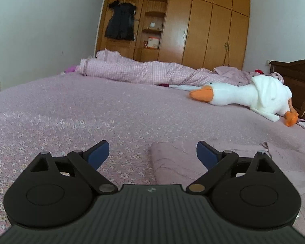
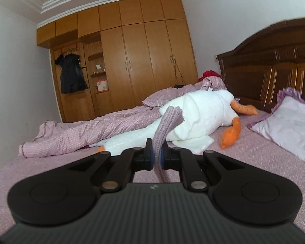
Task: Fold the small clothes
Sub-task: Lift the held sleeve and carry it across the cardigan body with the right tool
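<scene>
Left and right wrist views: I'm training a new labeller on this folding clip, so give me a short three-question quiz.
1. True or false: the right tongs are shut on a strip of mauve cloth.
2. Which toy lies on the bed? A) teddy bear B) white goose C) doll
3. Fill in: the left tongs are ____, above the pink garment.

Key: 1 true; 2 B; 3 open
</scene>
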